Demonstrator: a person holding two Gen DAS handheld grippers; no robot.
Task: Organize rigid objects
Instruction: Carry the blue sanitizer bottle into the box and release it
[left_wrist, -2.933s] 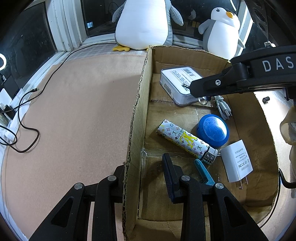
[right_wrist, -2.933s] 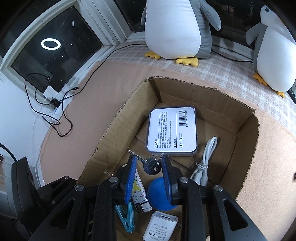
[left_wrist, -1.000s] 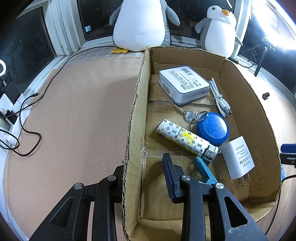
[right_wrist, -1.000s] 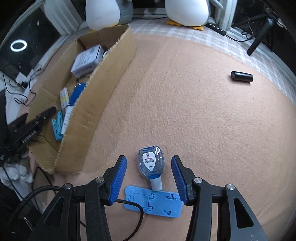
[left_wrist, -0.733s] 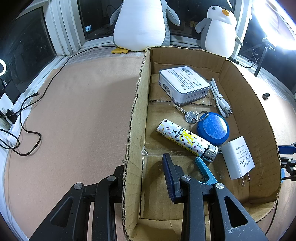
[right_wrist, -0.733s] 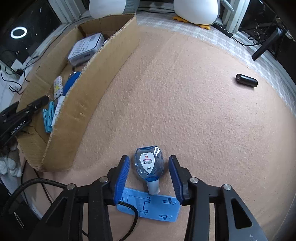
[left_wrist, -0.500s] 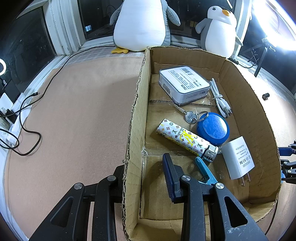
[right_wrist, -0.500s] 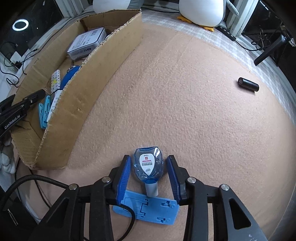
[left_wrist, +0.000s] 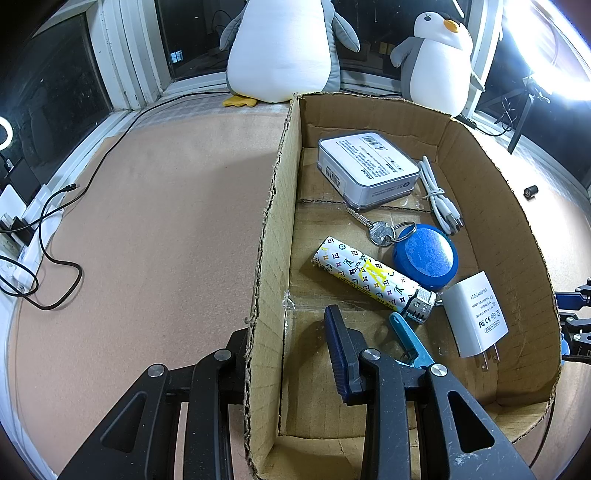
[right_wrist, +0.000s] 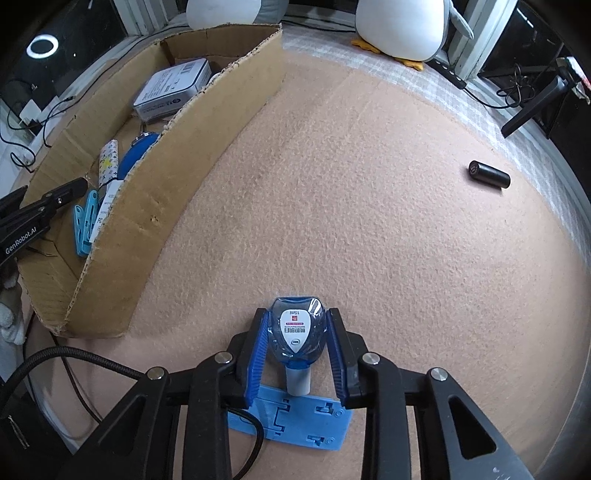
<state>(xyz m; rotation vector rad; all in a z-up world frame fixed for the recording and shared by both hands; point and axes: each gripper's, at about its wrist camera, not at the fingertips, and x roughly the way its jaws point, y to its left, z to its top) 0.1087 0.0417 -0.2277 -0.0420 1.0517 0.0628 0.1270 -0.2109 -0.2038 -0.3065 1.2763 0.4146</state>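
A small clear-blue bottle (right_wrist: 295, 332) with a white label lies on the tan felt, its cap toward me. My right gripper (right_wrist: 298, 317) straddles it, jaws closing, and both blue pads (right_wrist: 263, 339) touch its sides. My left gripper (left_wrist: 284, 339) is shut on the left wall of the cardboard box (left_wrist: 480, 177), one finger inside and one outside. In the box lie a silver tin (left_wrist: 367, 170), a white cable (left_wrist: 439, 199), a key (left_wrist: 380, 232), a blue round disc (left_wrist: 424, 258), a patterned lighter (left_wrist: 365, 277), a white charger (left_wrist: 474, 314) and a blue clothes peg (left_wrist: 410, 339).
A flat blue plastic stand (right_wrist: 295, 417) lies under my right gripper, just behind the bottle. A black cylinder (right_wrist: 489, 174) rests on the felt far right. Two plush penguins (left_wrist: 280, 48) stand behind the box. Black cables (left_wrist: 48, 229) trail at the left edge.
The right gripper left the key in the box, came over the felt to the bottle, and its jaws narrowed until the pads met it. The left gripper stayed put.
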